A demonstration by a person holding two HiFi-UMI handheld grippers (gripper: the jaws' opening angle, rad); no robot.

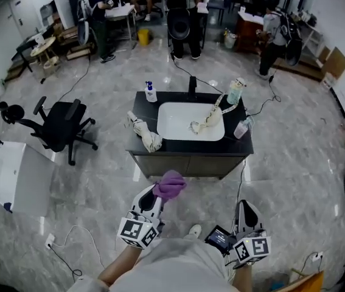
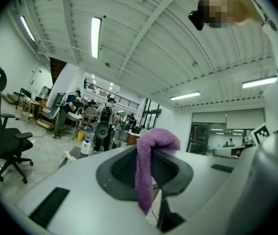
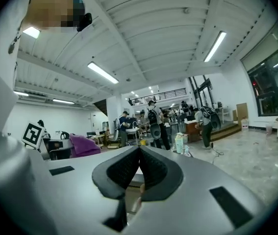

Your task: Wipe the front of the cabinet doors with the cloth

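The dark sink cabinet stands just ahead of me, its door fronts a narrow strip below the black counter in the head view. A purple cloth sits bunched in my left gripper, which is shut on it and held up in front of the doors. In the left gripper view the cloth drapes over the closed jaws of the left gripper. My right gripper hangs lower right, away from the cabinet. Its jaws are shut with nothing between them in the right gripper view, where the cloth shows at left.
On the counter are a white basin, a crumpled pale rag, a soap bottle and a bottle. A black office chair and a white table stand left. Cables lie on the floor. People stand at the back.
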